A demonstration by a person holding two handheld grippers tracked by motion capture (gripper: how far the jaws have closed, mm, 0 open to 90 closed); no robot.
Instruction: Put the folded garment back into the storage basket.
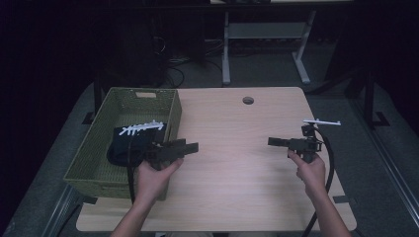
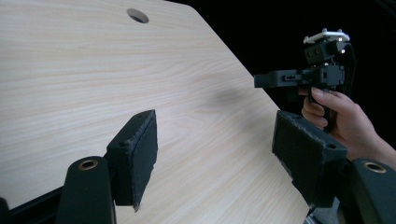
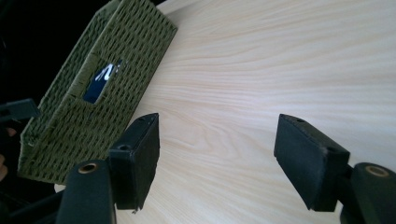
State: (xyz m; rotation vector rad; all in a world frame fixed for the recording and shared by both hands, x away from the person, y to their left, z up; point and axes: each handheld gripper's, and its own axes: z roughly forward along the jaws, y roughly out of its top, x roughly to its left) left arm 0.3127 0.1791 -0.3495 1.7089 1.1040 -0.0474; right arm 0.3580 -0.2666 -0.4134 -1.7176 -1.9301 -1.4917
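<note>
With a dark cloth item [image 1: 126, 143] lying inside the green woven basket [image 1: 99, 148] at the table's left edge, I judge the stowing done and only the pull-back left. My left gripper [image 1: 190, 147] hovers beside the basket's near right corner, jaws spread, holding nothing; my right gripper [image 1: 275, 141] hangs near the right edge, equally released and empty. From above I see the white-marked cloth; the right gripper view shows the basket's handle slot [image 3: 103, 78], the left gripper view bare table [image 2: 93, 70].
</note>
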